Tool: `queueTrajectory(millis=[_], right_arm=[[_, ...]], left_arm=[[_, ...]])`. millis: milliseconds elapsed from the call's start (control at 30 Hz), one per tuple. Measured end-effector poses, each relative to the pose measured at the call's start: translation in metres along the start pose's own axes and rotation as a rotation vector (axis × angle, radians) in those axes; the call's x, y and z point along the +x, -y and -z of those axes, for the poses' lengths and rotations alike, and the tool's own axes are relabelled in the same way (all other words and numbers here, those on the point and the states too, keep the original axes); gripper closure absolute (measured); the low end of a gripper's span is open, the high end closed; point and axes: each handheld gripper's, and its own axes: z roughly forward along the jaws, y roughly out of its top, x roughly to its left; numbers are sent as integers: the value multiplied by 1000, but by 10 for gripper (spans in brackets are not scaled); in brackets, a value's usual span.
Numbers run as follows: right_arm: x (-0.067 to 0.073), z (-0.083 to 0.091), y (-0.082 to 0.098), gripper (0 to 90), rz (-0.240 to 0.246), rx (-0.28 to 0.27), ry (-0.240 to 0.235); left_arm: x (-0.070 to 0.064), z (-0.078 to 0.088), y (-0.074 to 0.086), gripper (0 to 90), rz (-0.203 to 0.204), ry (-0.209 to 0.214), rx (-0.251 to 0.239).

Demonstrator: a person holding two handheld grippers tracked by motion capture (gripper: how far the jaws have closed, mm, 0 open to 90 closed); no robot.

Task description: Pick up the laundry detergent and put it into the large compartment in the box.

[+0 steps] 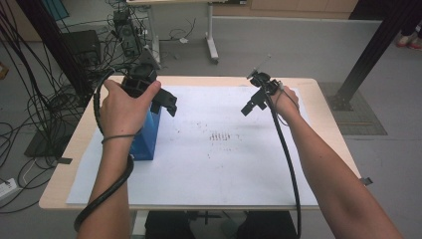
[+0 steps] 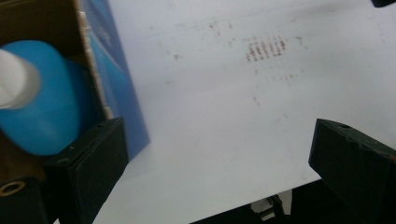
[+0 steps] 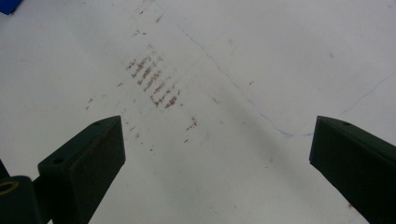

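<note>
Blue box (image 1: 147,135) stood upright near the left edge of the white sheet (image 1: 224,164) that covered the table (image 1: 318,94), its top flaps open. Inside it sat one blue bottle (image 2: 44,116) with a white cap (image 2: 14,86) (seen in the left gripper view, the brown inner card showing around it). One box, one bottle, two grippers. The left gripper (image 1: 164,102) hung just above the box's open top, its jaws spread wide with nothing between them. The right gripper (image 1: 253,105) hovered well apart over the sheet's rusty smudges (image 3: 154,84), jaws likewise wide and holding nothing.
</note>
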Motion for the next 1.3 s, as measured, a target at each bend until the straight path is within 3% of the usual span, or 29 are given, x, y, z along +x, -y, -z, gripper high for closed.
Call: queueTrajectory(millis=[333, 400, 800, 1033, 1300], right_arm=[[-2, 3, 2, 33, -3, -5, 0], [-2, 3, 2, 32, -6, -8, -4], [-5, 8, 6, 33, -5, -19, 0], [-7, 9, 8, 32, -12, -21, -7], [-8, 14, 11, 33, -14, -34, -7]], left_arm=[[-32, -9, 4, 53, -68, 24, -6], [-38, -12, 4, 53, -78, 45, -9], [-75, -42, 8, 53, -139, 88, 24], [-90, -62, 14, 52, -154, 126, 39], [-96, -92, 23, 52, -144, 153, 78]])
